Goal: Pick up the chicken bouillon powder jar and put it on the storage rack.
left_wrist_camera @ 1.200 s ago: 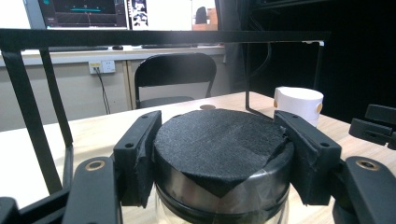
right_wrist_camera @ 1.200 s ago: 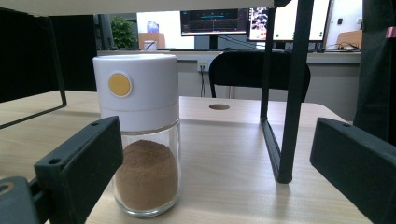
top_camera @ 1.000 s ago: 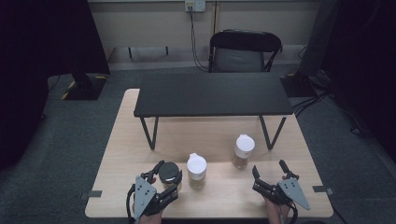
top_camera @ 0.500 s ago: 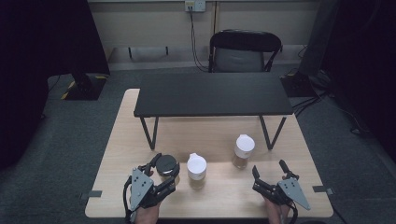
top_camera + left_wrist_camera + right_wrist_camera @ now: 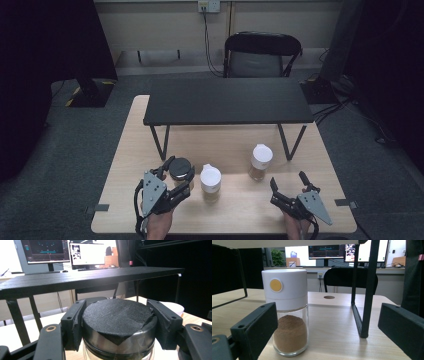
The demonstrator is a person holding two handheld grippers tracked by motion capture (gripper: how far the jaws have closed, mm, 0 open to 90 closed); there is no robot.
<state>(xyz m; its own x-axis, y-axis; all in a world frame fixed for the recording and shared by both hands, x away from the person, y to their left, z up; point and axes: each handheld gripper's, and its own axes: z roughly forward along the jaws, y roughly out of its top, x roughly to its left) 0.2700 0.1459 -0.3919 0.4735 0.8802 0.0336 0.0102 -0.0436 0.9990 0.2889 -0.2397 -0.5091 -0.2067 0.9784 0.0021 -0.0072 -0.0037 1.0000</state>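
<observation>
Left claw (image 5: 176, 176) clamped on the black-lidded jar (image 5: 117, 317), right claw (image 5: 290, 186) wide open and empty; risk: jar slipping or clipping the neighbouring white-capped jar (image 5: 210, 183).

The surface (image 5: 130, 150) is a pale, rectangular wooden tabletop with grey carpeted floor around it. A low black shelf on thin black metal legs (image 5: 227, 100) stands on its far half, spanning most of the width. Nearer than the shelf and just inside its right front leg stands a clear glass jar with a white cap, part filled with brown powder (image 5: 260, 162). A second white-capped glass jar of brown powder (image 5: 210, 183) stands nearer still, below the shelf's middle. Just to the left of that one is a glass jar with a black lid (image 5: 181, 169); whether its base touches the wood cannot be told.
</observation>
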